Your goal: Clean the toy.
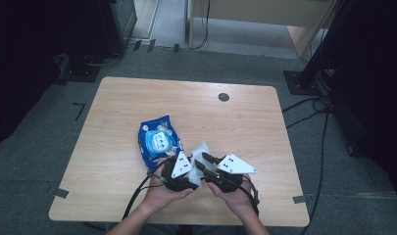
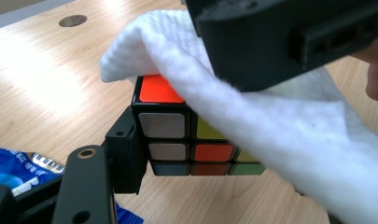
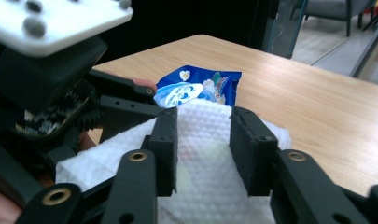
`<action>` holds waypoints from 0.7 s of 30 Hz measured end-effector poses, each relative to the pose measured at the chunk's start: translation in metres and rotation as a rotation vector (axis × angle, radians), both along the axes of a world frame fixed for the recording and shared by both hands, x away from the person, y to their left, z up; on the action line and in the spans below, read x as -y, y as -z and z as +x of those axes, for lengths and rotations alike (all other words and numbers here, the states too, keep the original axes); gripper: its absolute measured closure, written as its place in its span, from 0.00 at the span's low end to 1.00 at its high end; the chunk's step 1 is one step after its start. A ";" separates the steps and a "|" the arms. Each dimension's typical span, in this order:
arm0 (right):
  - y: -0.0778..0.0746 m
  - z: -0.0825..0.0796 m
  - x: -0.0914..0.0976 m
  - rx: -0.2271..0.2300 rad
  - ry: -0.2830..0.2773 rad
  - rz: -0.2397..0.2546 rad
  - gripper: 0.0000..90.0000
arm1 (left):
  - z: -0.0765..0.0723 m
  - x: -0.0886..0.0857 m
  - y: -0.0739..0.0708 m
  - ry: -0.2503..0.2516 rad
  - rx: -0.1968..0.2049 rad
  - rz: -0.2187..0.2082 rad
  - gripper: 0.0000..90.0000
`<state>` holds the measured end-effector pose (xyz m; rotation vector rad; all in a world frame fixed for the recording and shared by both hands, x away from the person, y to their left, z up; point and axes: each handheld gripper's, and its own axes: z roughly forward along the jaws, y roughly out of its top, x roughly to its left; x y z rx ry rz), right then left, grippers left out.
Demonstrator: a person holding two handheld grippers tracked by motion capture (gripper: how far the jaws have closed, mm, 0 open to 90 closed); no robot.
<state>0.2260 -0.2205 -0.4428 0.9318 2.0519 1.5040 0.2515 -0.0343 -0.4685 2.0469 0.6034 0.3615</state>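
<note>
A colour cube with orange, white and green stickers sits between the jaws of my left gripper, whose left pad presses its side. A white wipe is draped over the cube's top and right side. My right gripper straddles the wipe, both pads against the cloth, and cube colours show faintly through it. In the high view both hands meet near the table's front edge, the left gripper and right gripper close together under the wipe.
A blue wipe pack with a round white lid lies just behind and left of the grippers. The wooden table has a small dark round hole near its far edge. Dark stands and cables surround the table.
</note>
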 end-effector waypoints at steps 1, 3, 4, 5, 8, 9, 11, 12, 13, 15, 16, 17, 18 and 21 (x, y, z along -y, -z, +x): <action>0.000 -0.001 -0.001 0.010 0.001 -0.011 0.76 | 0.000 0.000 0.000 0.000 0.000 0.000 0.38; 0.001 -0.004 -0.004 0.018 -0.022 -0.020 0.84 | 0.000 -0.001 0.000 -0.002 -0.003 -0.003 0.38; 0.001 -0.004 -0.004 0.018 -0.022 -0.020 0.84 | -0.001 -0.002 0.000 -0.002 -0.002 -0.002 0.38; 0.001 -0.005 -0.005 0.022 -0.035 -0.029 0.88 | -0.001 -0.002 0.000 -0.001 -0.001 0.001 0.38; 0.000 -0.009 -0.009 0.046 -0.049 -0.058 0.97 | -0.003 -0.004 0.000 -0.003 0.005 -0.002 0.38; -0.001 -0.009 -0.010 0.051 -0.034 -0.060 0.99 | -0.005 -0.006 -0.001 -0.005 0.011 -0.002 0.38; -0.001 -0.007 -0.007 0.048 -0.008 -0.055 1.00 | -0.006 -0.009 -0.001 -0.010 0.014 -0.002 0.38; -0.002 -0.006 -0.005 0.036 -0.001 -0.047 1.00 | -0.006 -0.009 -0.001 -0.010 0.014 -0.002 0.38; -0.002 -0.006 -0.003 0.031 0.003 -0.046 1.00 | -0.006 -0.011 0.000 -0.014 0.017 0.003 0.38; -0.002 -0.006 -0.001 0.019 -0.017 -0.047 1.00 | -0.005 -0.015 0.001 -0.022 0.015 0.002 0.38; -0.002 -0.006 -0.001 0.019 -0.017 -0.047 1.00 | -0.005 -0.015 0.001 -0.022 0.015 0.002 0.38; -0.001 -0.011 -0.003 0.014 -0.056 -0.048 1.00 | -0.004 -0.018 0.001 -0.031 0.005 -0.008 0.38; -0.001 -0.011 -0.003 0.014 -0.056 -0.048 1.00 | -0.004 -0.018 0.001 -0.031 0.005 -0.008 0.38; -0.001 -0.019 -0.017 0.038 -0.123 -0.082 1.00 | -0.010 -0.015 0.003 -0.014 0.013 -0.012 0.38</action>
